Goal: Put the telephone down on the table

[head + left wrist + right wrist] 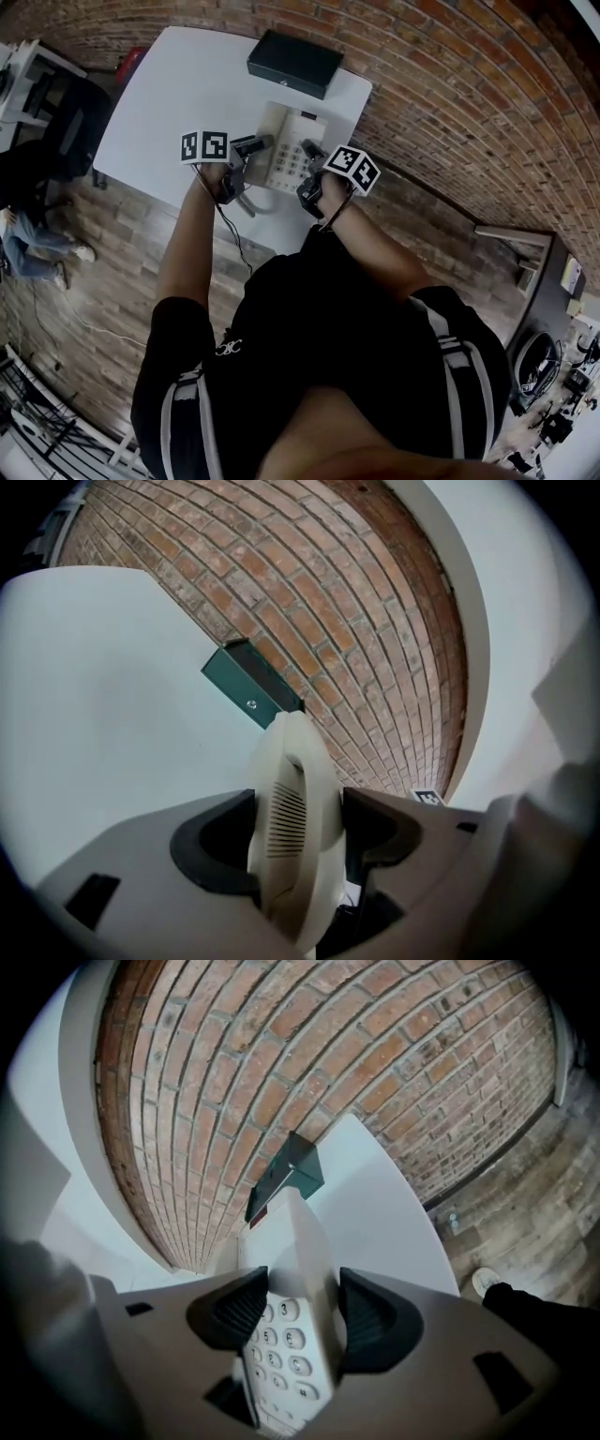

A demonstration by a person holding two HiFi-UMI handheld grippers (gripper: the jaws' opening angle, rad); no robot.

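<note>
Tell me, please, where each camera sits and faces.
Head view: on the person's head, looking steeply down at table, phone, left gripper and right gripper; arms and torso show.
Left gripper view: on the left gripper, along jaws shut on the handset, toward the wall.
Right gripper view: on the right gripper, along jaws shut on the phone's keypad edge.
Shared: both gripper views show the box.

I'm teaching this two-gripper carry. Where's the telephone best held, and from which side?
The telephone's two long edges, one gripper each, coming from the near end: the left gripper pinches the narrow handset, the right gripper the thin keypad edge. The body looks too wide.
</note>
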